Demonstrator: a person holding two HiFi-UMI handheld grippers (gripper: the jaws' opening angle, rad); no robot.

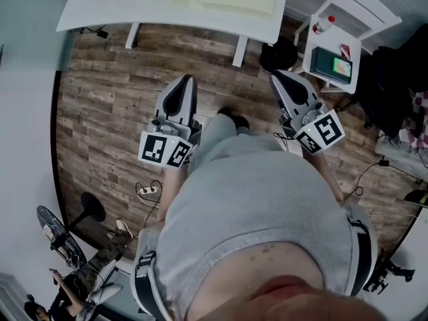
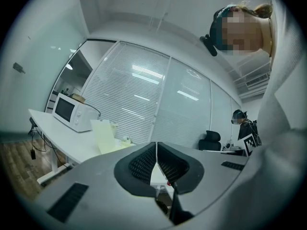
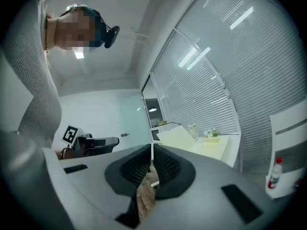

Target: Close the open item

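Closed and empty: left gripper (image 1: 188, 80), right gripper (image 1: 277, 77), both well short of the white surface (image 1: 114, 5) at upper frame. Recommended: approach squarely, then push the open part shut gently.

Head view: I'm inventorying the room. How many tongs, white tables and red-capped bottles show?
Grey marker-cube tongs: 2 (left tongs, right tongs)
White tables: 2 (large white desk, small white side table)
Red-capped white plastic bottle: 1
Total: 5
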